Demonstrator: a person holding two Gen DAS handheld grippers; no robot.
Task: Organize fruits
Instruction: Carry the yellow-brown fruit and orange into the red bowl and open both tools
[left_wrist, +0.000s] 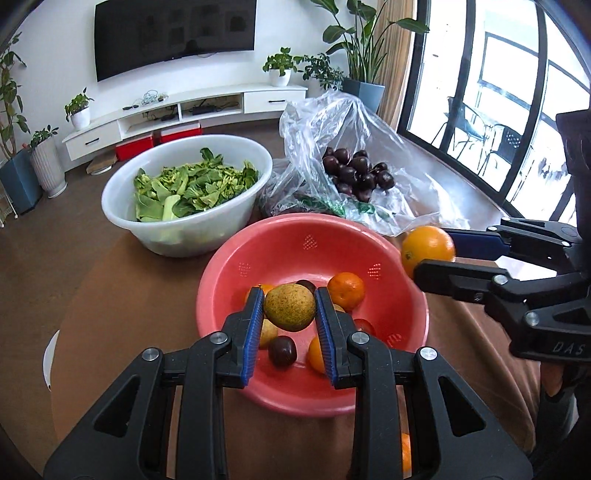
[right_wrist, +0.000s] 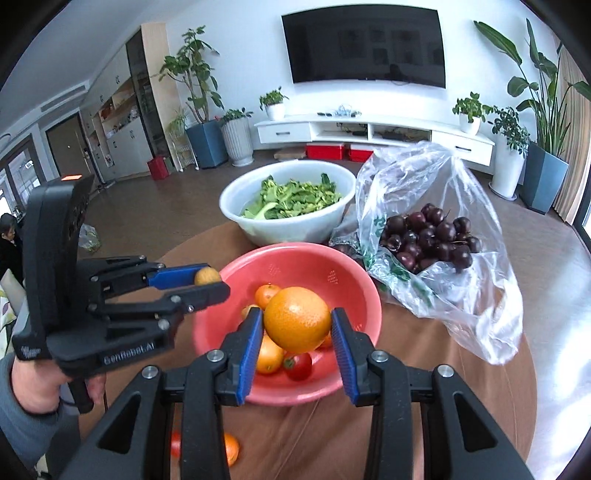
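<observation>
Your left gripper (left_wrist: 289, 308) pinches a pear (left_wrist: 290, 307), the right gripper (right_wrist: 297, 320) an orange (right_wrist: 297, 319); round fruit could squirt out beside the red bowl (left_wrist: 295, 236).

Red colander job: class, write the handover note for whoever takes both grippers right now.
Left gripper: shut on a speckled pear, held above the red colander.
Right gripper: shut on a large orange, also above the colander.
In the colander: tangerines, a tomato, dark plums, another pear.
Cherries lie in the plastic bag; greens fill the white bowl.
An orange fruit lies on the table's near edge.
Left: place both held fruits, sort the rest.
</observation>
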